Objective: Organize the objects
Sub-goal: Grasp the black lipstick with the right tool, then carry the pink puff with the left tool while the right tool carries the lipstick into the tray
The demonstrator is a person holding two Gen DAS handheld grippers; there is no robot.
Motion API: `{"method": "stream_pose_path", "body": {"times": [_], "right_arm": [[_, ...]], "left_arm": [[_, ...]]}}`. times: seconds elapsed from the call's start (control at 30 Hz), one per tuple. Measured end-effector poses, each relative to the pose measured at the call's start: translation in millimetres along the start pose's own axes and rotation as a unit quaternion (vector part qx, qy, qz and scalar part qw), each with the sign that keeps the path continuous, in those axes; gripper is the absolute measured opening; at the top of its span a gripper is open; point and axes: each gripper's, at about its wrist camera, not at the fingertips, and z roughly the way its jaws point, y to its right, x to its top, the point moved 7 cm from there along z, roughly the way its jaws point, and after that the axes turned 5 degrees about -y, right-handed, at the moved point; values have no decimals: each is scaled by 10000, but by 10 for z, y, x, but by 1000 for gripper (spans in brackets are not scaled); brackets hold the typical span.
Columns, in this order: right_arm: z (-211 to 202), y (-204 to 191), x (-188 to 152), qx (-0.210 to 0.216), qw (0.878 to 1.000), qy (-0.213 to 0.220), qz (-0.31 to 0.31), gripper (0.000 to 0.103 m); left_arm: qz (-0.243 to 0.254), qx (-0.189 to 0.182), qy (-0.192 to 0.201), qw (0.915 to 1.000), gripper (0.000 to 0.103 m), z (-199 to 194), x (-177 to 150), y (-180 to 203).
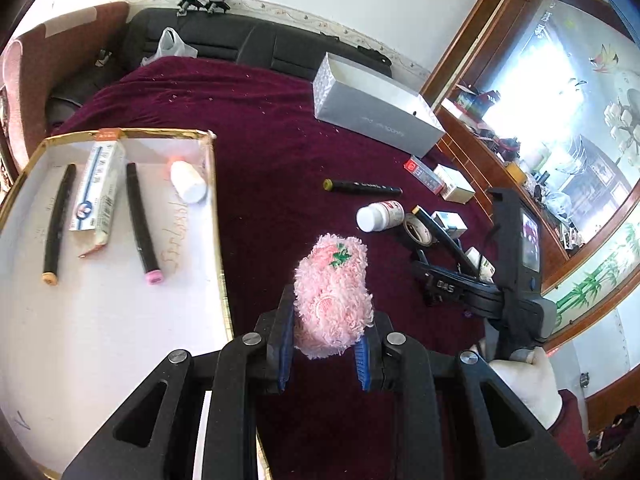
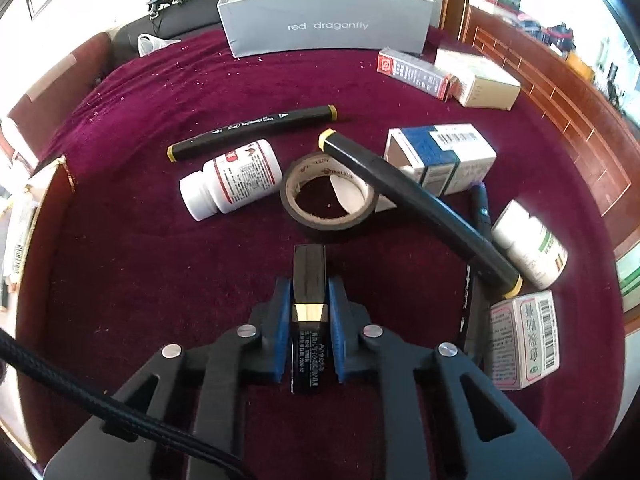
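On the cloth, left side: white tray (image 1: 120,320) with gold rim
Tray contents: two markers (image 1: 60,220), toothpaste box (image 1: 100,192), white bottle (image 1: 188,186); near half bare
Grey box (image 2: 328,20): far edge of cloth, open top, inside unseen
Left gripper (image 1: 326,344): jaws clamped on pink fluffy toy (image 1: 332,292), just right of tray rim
Right gripper (image 2: 308,320): jaws narrow, pinching black tube (image 2: 308,280), gold band
Loose: tape roll (image 2: 328,196), bottle (image 2: 232,180), markers, cartons
Open room: bare cloth (image 2: 120,260) left of right gripper

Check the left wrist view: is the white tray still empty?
No. The white tray already holds two black markers, a long carton and a small white bottle.
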Motion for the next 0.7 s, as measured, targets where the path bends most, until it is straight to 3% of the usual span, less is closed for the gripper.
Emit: {"method": "stream_pose_path", "body": {"times": [0.4,0.7], "right_arm": [[-377,-183,-208,1058,9941,118,217,15],[-945,-1080,-141,1991,9780,378,-500,16]], "left_arm": [[-340,178,309,9988,21,-330,-100,-451],[-893,804,666,9905,22,-747,-80,-1234]]}}
